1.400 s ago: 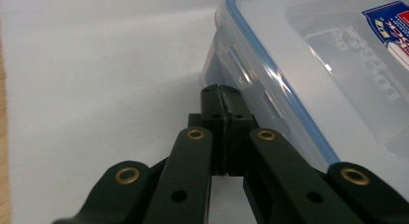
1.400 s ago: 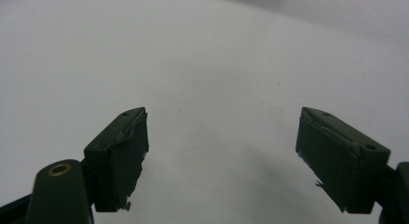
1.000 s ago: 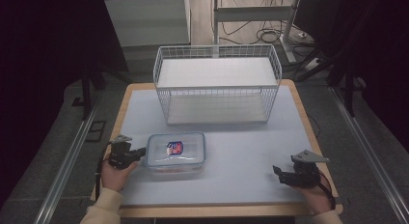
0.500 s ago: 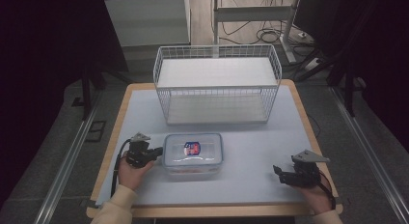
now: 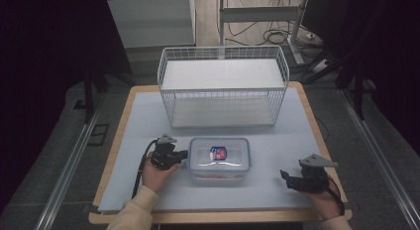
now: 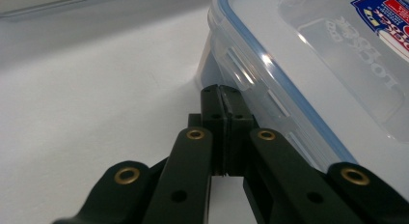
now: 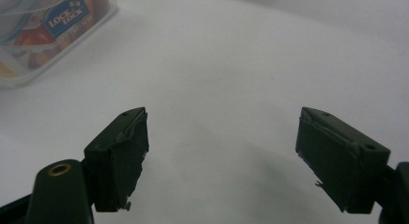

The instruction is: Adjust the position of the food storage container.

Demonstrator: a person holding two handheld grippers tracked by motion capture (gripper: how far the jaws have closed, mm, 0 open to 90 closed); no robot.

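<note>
A clear lidded plastic container (image 5: 219, 158) with a blue seal and a red-and-blue label lies on the white table top (image 5: 148, 121), in front of the wire basket. My left gripper (image 5: 184, 154) is shut with nothing between its jaws. In the left gripper view its closed tips (image 6: 222, 91) rest against the left side wall of the container (image 6: 313, 64), below the lid's latch. My right gripper (image 5: 286, 178) sits at the front right, open and empty. In the right gripper view my right gripper (image 7: 222, 137) points toward the container (image 7: 53, 26) at the upper left, well apart from it.
A white wire basket (image 5: 223, 92) stands at the back middle of the table, its open top facing up. The table's wooden edge (image 5: 115, 141) runs along the left. Dark floor and metal rails surround the table.
My left gripper has slid to the right along the table with its shut tips against the container, and the container has moved right with it. The right gripper has stayed put.
</note>
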